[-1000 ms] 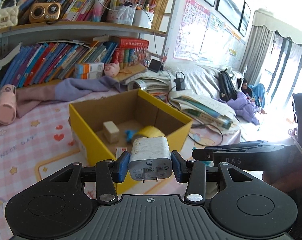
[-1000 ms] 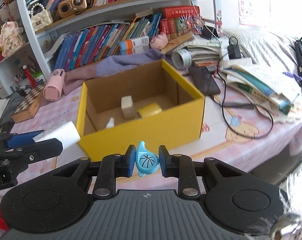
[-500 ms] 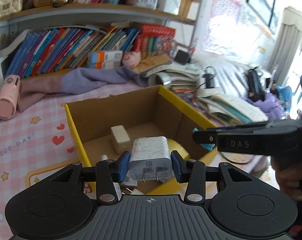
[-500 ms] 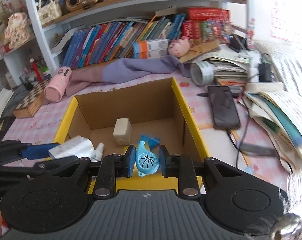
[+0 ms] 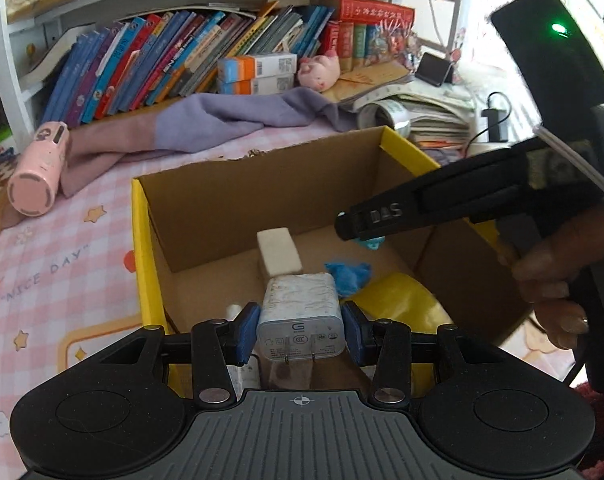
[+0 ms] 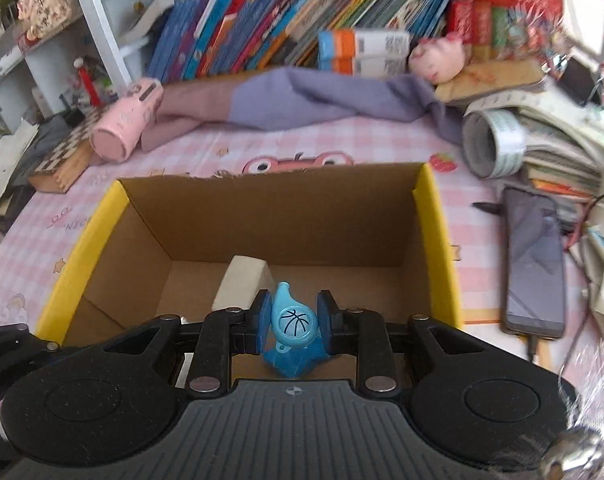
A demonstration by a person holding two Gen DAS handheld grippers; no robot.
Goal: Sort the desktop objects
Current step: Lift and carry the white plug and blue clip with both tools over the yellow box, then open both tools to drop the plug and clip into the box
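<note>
Yellow box point(image 6: 438, 240), brown inside; white charger point(image 5: 301, 312); blue whistle point(image 6: 292, 322); pink checked tablecloth point(image 6: 382, 148).

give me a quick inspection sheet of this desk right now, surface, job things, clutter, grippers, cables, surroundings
surface: pink checked desk mat with cartoon prints.
job's things: yellow cardboard box, open, holding a beige block, a blue scrap and a yellow item; white charger plug; blue basketball whistle.
clutter: pink cylinder lying down, purple cloth, pink pig toy, phone, paper stacks, chessboard.
grippers: left gripper clamps the plug over the box; right gripper clamps the whistle over the box.
cables: one lead plugged into the phone; a black adapter with cord.
surroundings: bookshelf behind the desk.
</note>
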